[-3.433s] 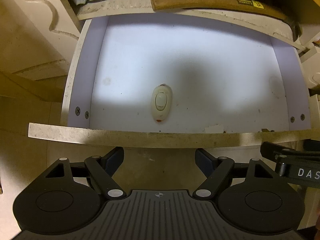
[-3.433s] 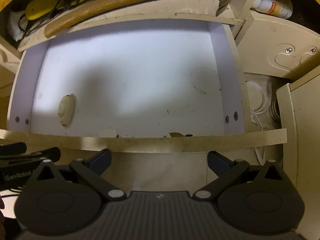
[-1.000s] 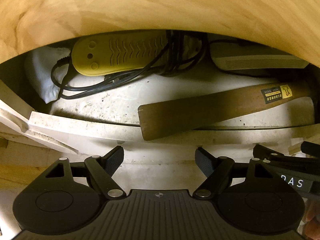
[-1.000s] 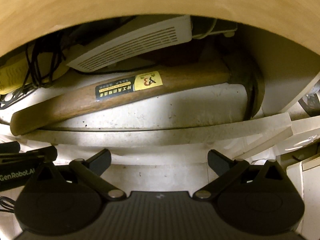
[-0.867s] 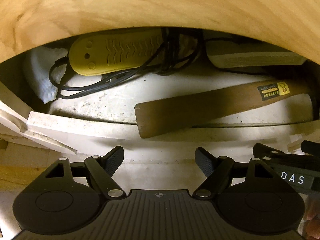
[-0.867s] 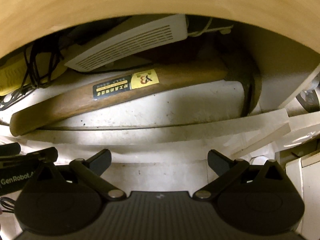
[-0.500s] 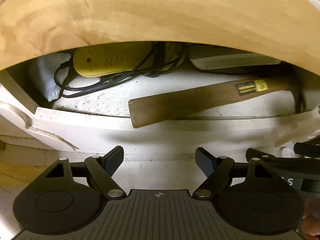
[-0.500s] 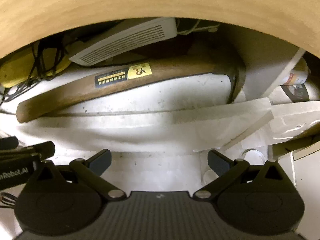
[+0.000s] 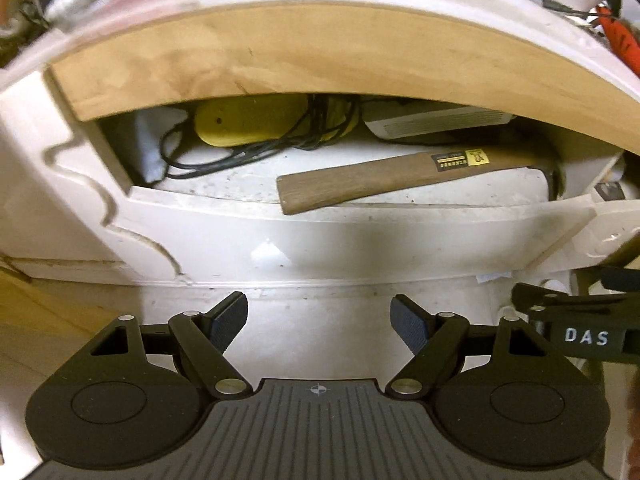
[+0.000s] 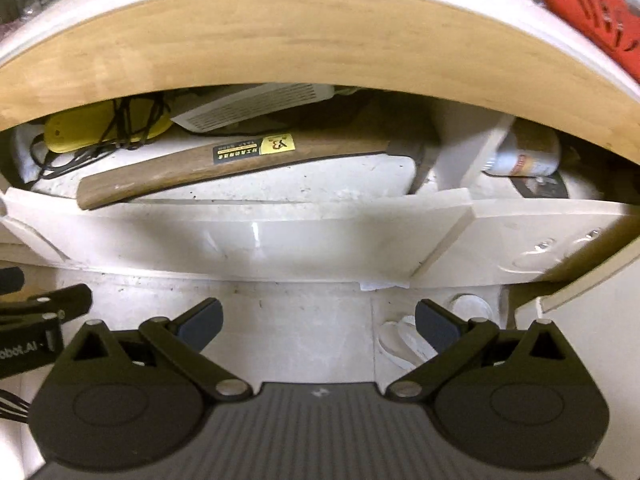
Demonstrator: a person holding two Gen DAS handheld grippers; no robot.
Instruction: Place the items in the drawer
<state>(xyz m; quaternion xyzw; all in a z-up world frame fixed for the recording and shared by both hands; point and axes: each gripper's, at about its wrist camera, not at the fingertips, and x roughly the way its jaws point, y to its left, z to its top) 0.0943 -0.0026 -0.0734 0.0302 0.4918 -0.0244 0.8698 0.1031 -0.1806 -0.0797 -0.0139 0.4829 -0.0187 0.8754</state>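
Note:
An upper drawer (image 9: 320,244) with a white front stands partly open under a wooden tabletop edge (image 9: 300,52). Inside lie a wooden-handled hammer (image 9: 380,184), a yellow device (image 9: 248,124) wrapped in black cord, and a white vented box (image 9: 436,122). My left gripper (image 9: 319,318) hangs open and empty in front of and below the drawer front. The right gripper (image 10: 319,322) is open and empty too, at the same height, facing the hammer (image 10: 224,164) and the drawer front (image 10: 240,236). Each gripper shows at the edge of the other's view. The lower drawer is out of sight.
A bottle (image 10: 524,156) lies in the compartment right of the drawer. Carved white panels (image 9: 80,184) flank the drawer on the left. Clutter, including a red item (image 10: 580,8), sits on the tabletop above. A coiled white cord (image 10: 400,336) lies below right.
Both grippers have drawn back from the upper drawer, so more of the wooden edge and tabletop shows. The lower drawer with the oval cream item has left both views.

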